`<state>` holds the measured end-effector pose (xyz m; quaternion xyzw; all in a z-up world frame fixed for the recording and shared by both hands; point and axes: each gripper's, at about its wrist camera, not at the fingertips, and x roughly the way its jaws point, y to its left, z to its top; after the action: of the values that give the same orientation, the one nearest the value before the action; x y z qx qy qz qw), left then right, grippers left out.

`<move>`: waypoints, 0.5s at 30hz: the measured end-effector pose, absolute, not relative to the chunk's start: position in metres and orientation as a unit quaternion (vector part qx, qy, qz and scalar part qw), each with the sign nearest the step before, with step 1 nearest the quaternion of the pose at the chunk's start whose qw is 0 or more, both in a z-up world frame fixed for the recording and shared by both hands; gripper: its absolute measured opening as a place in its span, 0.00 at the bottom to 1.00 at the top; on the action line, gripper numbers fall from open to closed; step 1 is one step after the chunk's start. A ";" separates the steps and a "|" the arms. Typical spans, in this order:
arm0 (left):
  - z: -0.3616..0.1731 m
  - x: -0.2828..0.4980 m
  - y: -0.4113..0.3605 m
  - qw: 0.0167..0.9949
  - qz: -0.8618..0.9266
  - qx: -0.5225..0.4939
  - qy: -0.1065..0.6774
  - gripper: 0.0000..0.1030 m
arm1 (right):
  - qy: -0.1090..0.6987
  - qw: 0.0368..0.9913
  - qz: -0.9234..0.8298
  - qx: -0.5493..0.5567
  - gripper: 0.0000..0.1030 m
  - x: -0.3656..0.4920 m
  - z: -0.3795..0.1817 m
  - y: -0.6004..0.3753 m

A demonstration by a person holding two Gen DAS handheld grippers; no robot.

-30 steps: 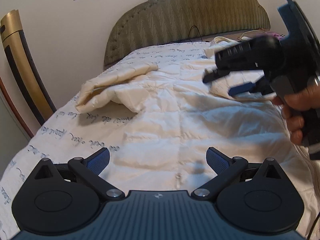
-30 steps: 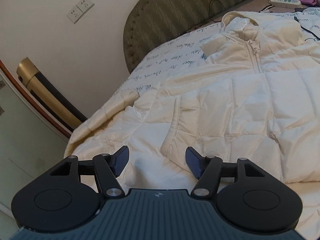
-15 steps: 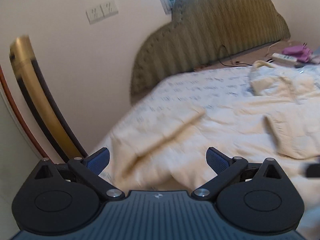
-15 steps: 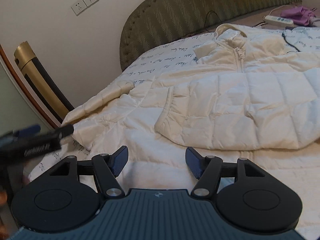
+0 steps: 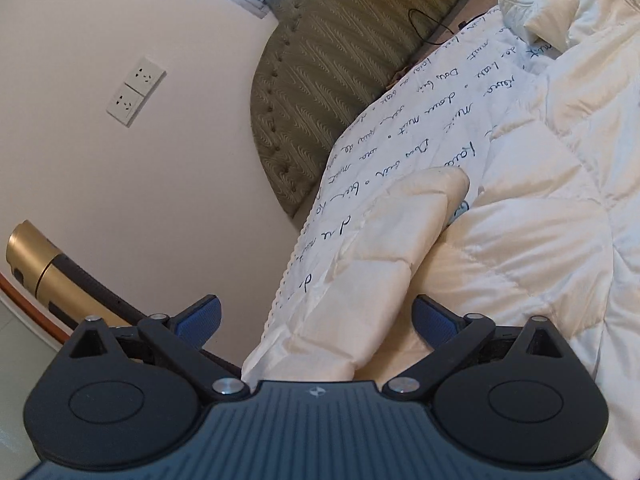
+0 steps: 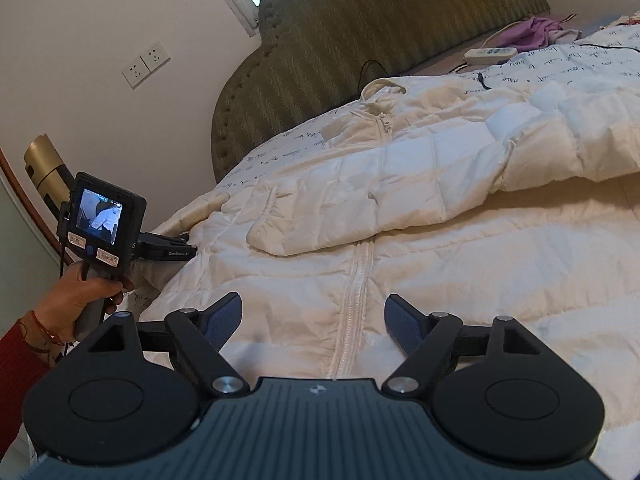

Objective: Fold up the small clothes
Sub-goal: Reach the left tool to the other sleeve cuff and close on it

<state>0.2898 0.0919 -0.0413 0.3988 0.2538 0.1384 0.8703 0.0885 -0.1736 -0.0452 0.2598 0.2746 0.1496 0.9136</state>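
Right wrist view: two handheld grippers worked at the near edge of a cream quilted puffer jacket (image 6: 400, 216) spread zip-up across a bed.

At far left, a hand (image 6: 82, 298) in a red sleeve held the left gripper (image 5: 316, 320), its blue-padded jaws wide apart and just narrowing around the jacket's outstretched cream sleeve (image 5: 384, 248), pads not pressing it. To the right, the right gripper (image 6: 314, 316) hung over the jacket's white zip (image 6: 352, 300), jaws just widened and gaping, nothing clamped.

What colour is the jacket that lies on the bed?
The jacket is cream white, with quilted stitching. It shows best in the right wrist view.
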 end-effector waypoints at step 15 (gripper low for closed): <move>0.018 0.280 0.121 0.948 0.075 0.189 0.246 0.11 | 0.246 0.913 0.172 0.276 0.87 0.082 -0.059 -0.177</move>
<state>0.2799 0.1211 0.0184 0.1887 0.2457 0.0745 0.9479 0.0820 -0.1771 -0.0591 0.2764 0.2456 0.1719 0.9131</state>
